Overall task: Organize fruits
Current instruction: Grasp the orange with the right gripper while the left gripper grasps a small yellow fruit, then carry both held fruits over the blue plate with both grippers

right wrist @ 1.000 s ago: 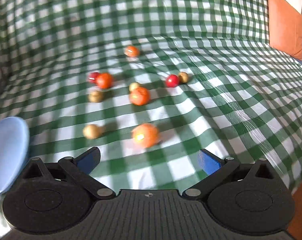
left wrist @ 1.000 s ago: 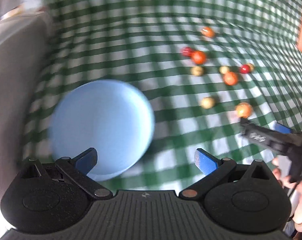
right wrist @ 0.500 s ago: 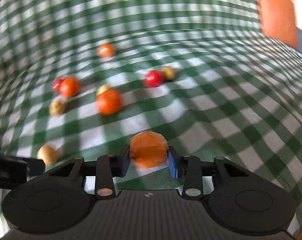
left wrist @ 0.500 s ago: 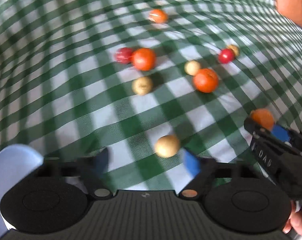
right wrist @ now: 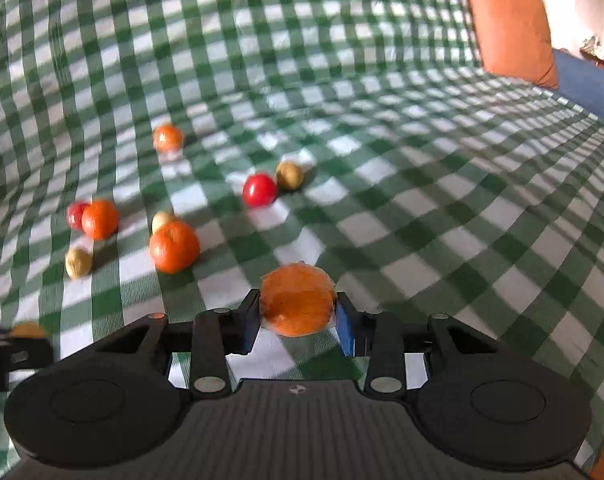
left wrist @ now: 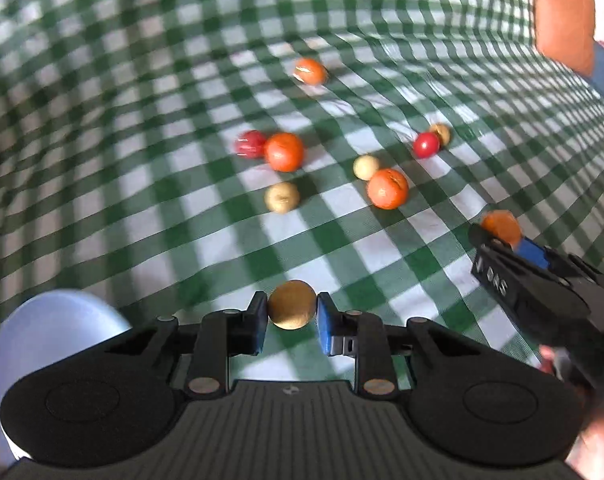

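Left gripper [left wrist: 292, 317] clenched on tan fruit [left wrist: 291, 304]; right gripper [right wrist: 297, 325] grasps orange [right wrist: 297, 299] above checked cloth [right wrist: 422, 216]

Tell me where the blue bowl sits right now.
Left wrist view, bottom-left corner: the blue bowl sits on the checked cloth, partly hidden behind the left tool.

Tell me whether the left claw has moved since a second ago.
Yes. The left claw moved away from the blue plate, now at the lower left edge, toward the scattered fruit, and has closed on a tan fruit.
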